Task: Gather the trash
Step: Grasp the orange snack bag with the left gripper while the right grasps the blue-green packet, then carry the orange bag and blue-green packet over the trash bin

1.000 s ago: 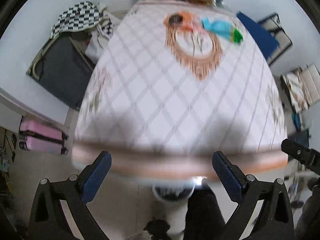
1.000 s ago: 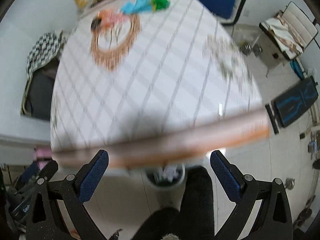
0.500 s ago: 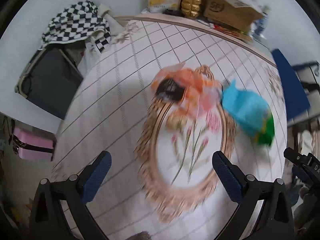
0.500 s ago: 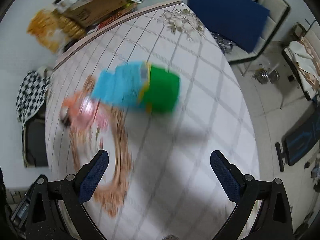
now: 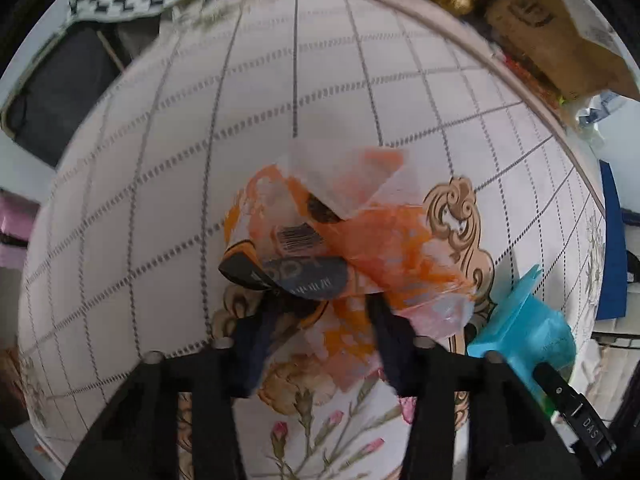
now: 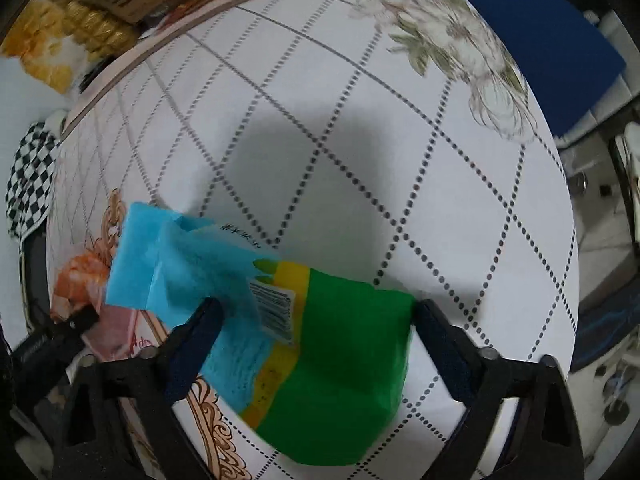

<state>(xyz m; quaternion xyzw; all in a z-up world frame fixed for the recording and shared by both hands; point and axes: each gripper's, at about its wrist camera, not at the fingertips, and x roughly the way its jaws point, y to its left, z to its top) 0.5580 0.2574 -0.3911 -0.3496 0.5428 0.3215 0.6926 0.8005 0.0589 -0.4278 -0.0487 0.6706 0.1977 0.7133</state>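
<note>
Two pieces of trash lie side by side on your round, grid-patterned white tablecloth [image 5: 168,184], one under each tool. On the left, the crumpled orange and clear plastic wrapper [image 5: 340,240] with a barcode sits directly ahead of your left gripper [image 5: 320,320], its lower edge already between the two dark pads. The jaws are closing, now fairly narrow, with the film between them; whether the pads actually press it yet is hard to tell. This tool points steeply down at the table. Moving right, the blue, yellow and green flattened snack bag [image 6: 280,320] lies just beside the wrapper, its long axis running slantwise across your right gripper [image 6: 316,340], blue end toward the wrapper, green end at the right pad. Those jaws stand wide and are closing, straddling the bag's width without clearly pinching it. This tool also points nearly straight down, so each hand is nearest its own item.
</note>
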